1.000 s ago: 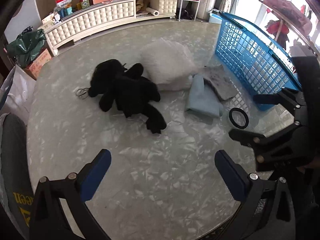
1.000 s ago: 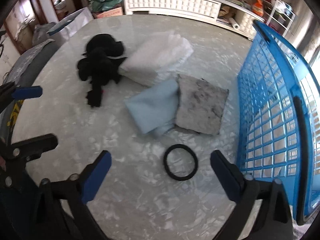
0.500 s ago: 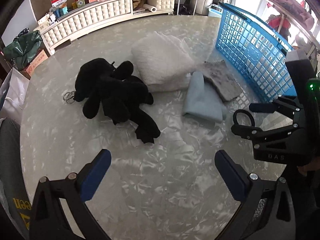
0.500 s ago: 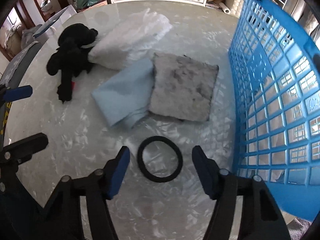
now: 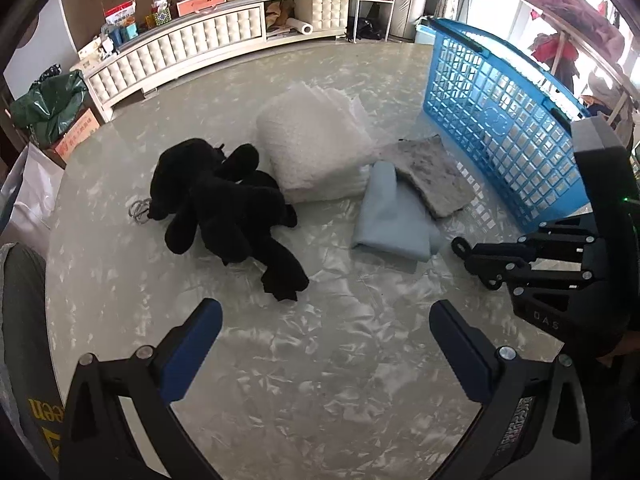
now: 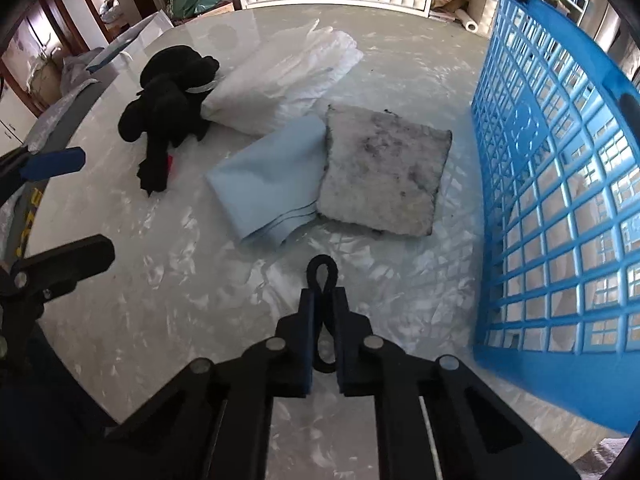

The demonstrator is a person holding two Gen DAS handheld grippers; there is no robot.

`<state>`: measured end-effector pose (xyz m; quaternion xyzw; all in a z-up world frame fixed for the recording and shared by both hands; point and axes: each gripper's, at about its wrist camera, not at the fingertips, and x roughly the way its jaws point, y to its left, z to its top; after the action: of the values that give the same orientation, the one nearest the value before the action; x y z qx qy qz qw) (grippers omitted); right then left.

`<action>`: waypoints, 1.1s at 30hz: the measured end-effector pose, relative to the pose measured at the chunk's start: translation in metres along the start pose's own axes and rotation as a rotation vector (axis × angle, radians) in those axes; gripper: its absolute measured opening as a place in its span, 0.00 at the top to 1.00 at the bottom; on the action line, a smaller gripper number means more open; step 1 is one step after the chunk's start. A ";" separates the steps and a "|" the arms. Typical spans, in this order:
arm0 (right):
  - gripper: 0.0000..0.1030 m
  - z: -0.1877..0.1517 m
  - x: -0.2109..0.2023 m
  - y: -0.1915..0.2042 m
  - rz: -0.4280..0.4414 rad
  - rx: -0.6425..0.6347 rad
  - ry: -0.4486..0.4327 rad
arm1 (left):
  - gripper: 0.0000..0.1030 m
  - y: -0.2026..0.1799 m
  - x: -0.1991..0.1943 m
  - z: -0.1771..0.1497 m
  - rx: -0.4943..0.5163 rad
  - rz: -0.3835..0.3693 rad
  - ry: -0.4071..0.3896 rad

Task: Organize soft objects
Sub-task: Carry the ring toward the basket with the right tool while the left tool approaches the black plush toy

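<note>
right gripper (image 6: 323,300) jaws just closed, pinching black ring (image 6: 321,270), middle hidden; left gripper (image 5: 326,344) spread.

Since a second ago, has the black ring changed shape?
Yes: the black ring, round before, is pinched flat between the right tongs, which just closed, beside the blue basket.

Bench (image 5: 280,360): marbled grey top | on it: black plush toy (image 5: 228,208); white bedding (image 5: 316,148); light-blue cloth (image 5: 392,216); grey mat (image 5: 432,176); blue basket (image 5: 500,120)

White tufted cabinet (image 5: 192,54) lining the far wall, green bag (image 5: 48,106) sitting beside it, paper roll (image 5: 298,26) lying on its shelf.
</note>
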<state>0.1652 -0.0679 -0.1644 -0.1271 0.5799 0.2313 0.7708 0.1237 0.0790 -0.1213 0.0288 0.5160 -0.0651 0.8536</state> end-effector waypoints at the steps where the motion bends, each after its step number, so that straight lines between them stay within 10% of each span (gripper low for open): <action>1: 0.93 -0.002 -0.001 0.000 0.010 0.005 0.002 | 0.00 -0.002 -0.002 0.000 0.003 0.002 -0.003; 18: 0.93 -0.007 -0.092 0.020 0.048 -0.076 -0.120 | 0.00 0.014 -0.044 0.015 -0.036 0.022 -0.077; 33: 0.93 0.012 -0.139 -0.023 0.012 -0.067 -0.221 | 0.00 0.079 0.010 0.044 -0.197 0.046 0.021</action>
<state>0.1564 -0.1109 -0.0298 -0.1232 0.4842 0.2678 0.8238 0.1776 0.1515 -0.1109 -0.0427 0.5280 0.0061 0.8482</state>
